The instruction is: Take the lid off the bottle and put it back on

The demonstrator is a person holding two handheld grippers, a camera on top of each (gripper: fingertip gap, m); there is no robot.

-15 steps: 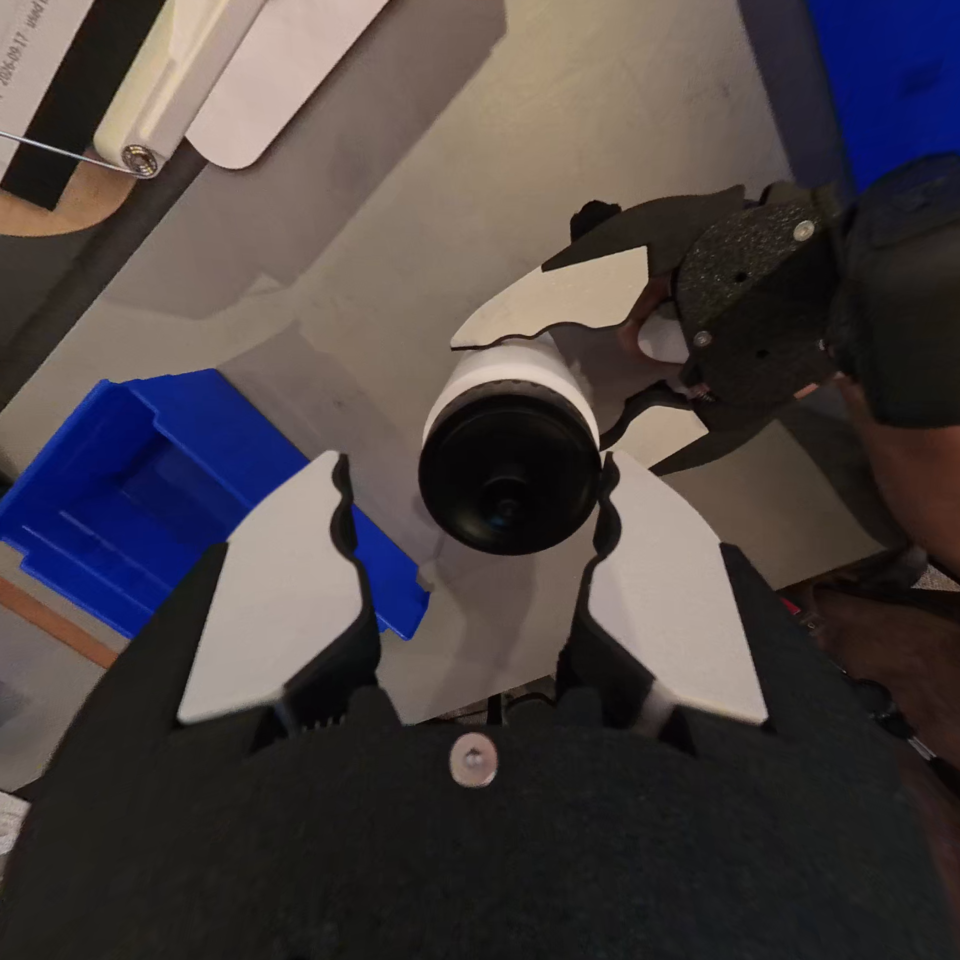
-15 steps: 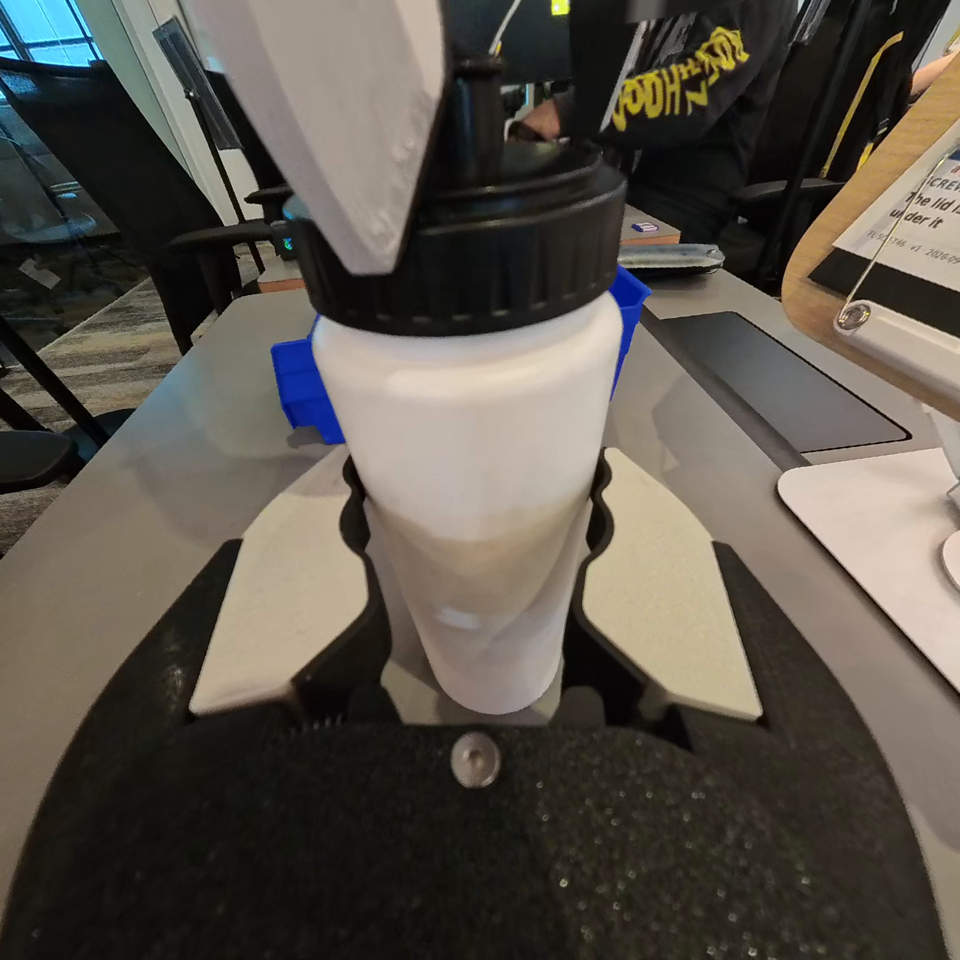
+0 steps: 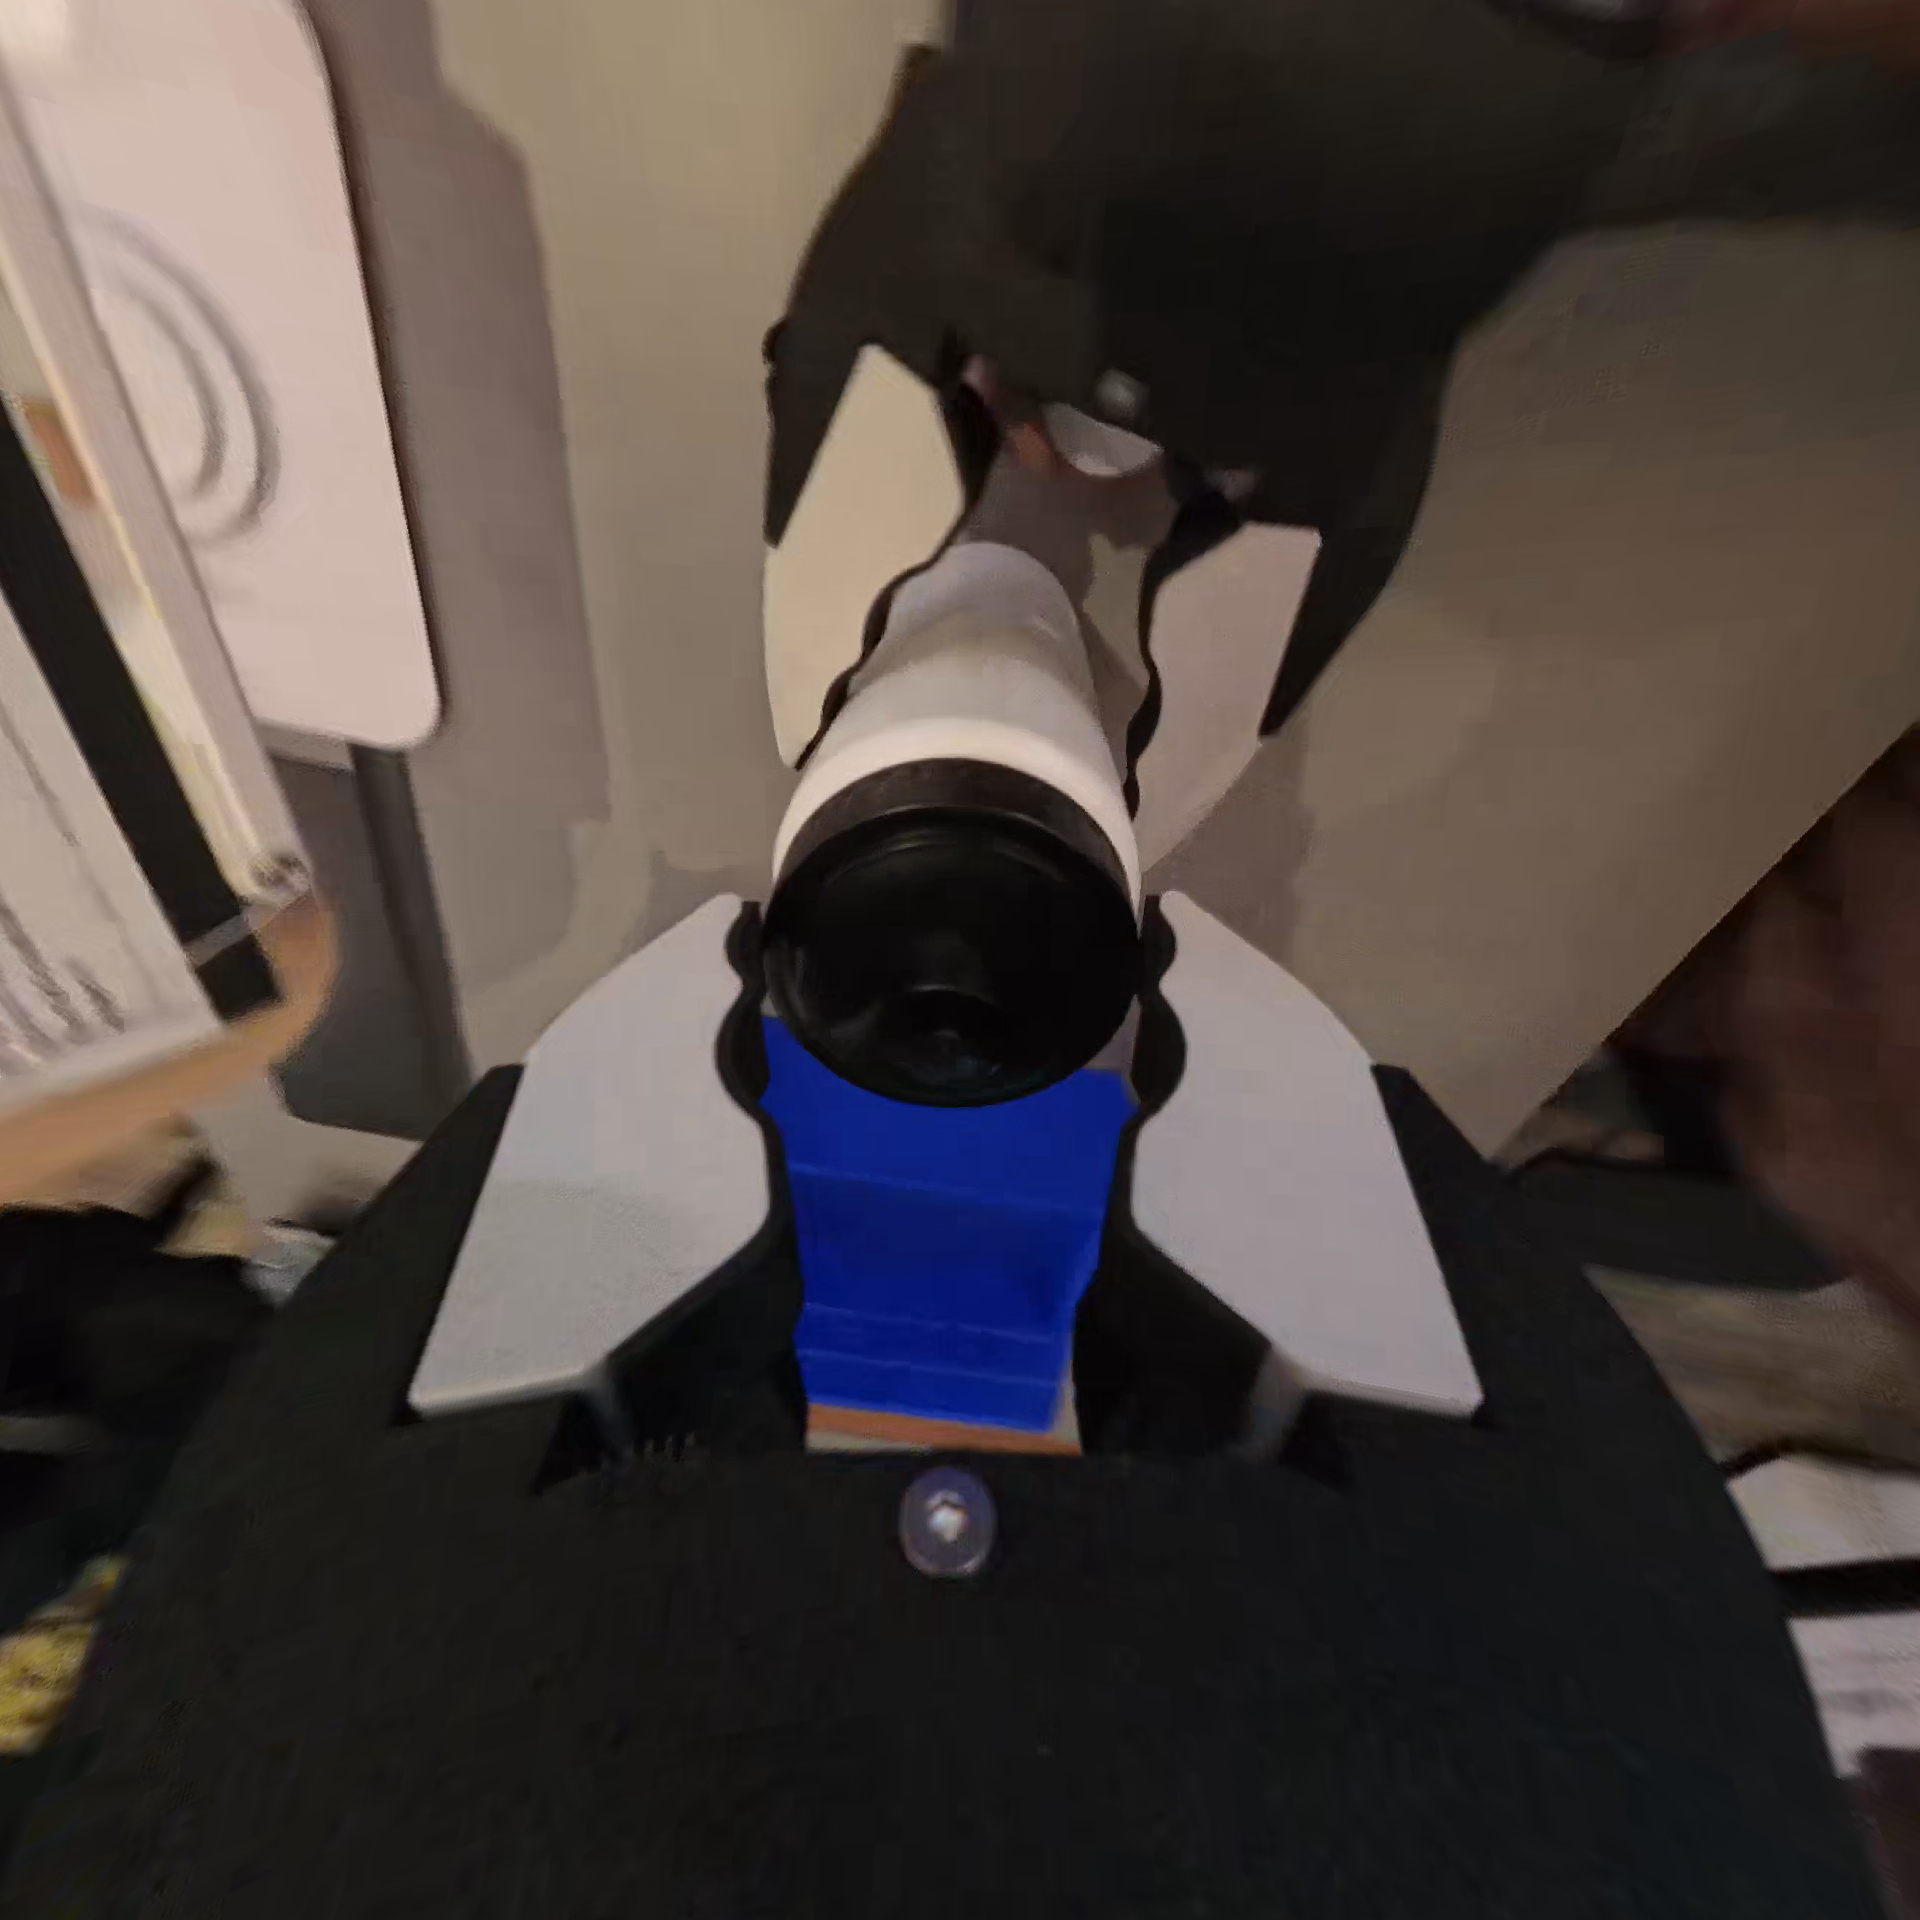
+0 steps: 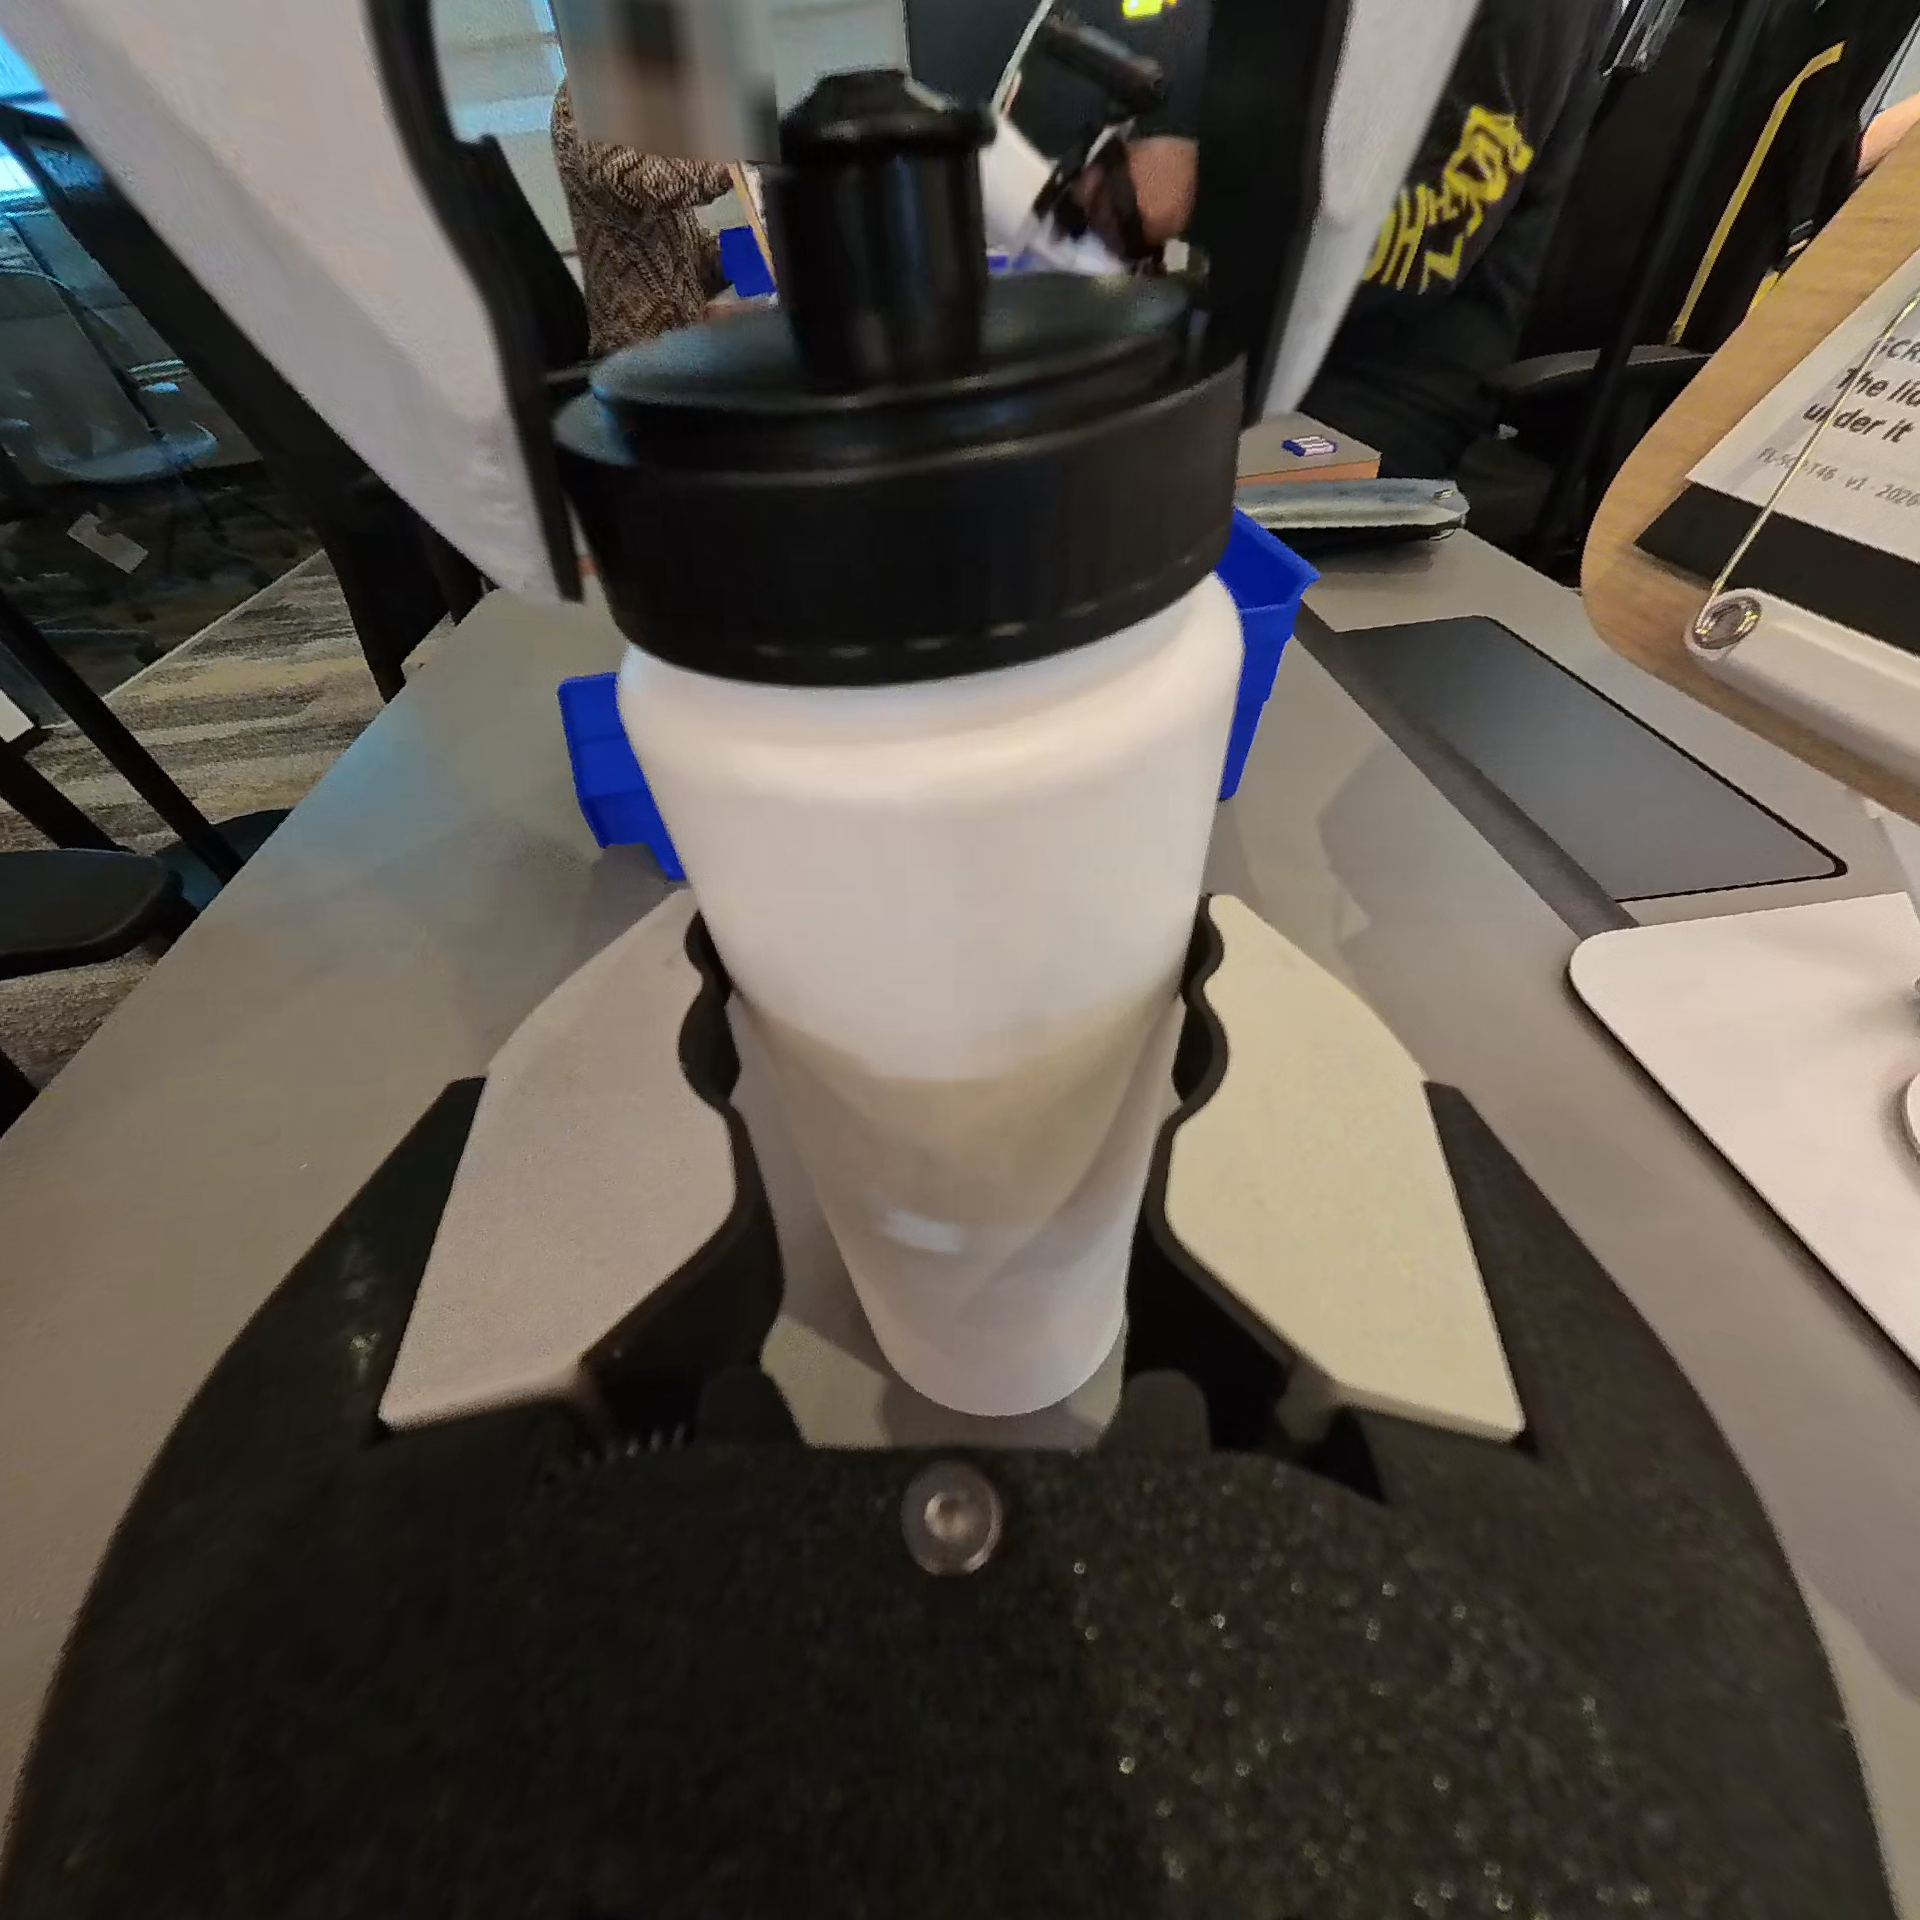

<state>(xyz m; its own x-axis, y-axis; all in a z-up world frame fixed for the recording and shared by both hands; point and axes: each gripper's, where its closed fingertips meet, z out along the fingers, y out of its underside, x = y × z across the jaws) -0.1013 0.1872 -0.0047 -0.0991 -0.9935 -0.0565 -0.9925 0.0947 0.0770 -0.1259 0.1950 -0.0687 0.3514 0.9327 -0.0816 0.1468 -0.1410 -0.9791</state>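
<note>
A white bottle (image 4: 935, 831) with a black screw lid (image 4: 904, 540) and spout stands upright on the grey table (image 4: 312, 935). My right gripper (image 4: 956, 935) is shut on the bottle's lower body, with both pads pressed to its sides. My left gripper (image 3: 951, 935) comes from above, and its pads (image 3: 732, 987) press on both sides of the lid (image 3: 945, 966). The right wrist view shows its white fingers (image 4: 520, 416) flanking the lid's rim. The left wrist view shows the bottle (image 3: 987, 675) running down to my right gripper (image 3: 1013, 644).
A blue bin (image 4: 603, 769) stands on the table just behind the bottle; it also shows in the left wrist view (image 3: 935, 1226). A wooden clipboard stand (image 4: 1714, 520), a white pad (image 4: 1745, 1039) and a black mat (image 4: 1558, 748) lie to the right. People sit beyond the table.
My left gripper has swung round over the bottle's top, and its jaws have closed in from a wide gap onto the lid. My right gripper keeps its hold on the bottle.
</note>
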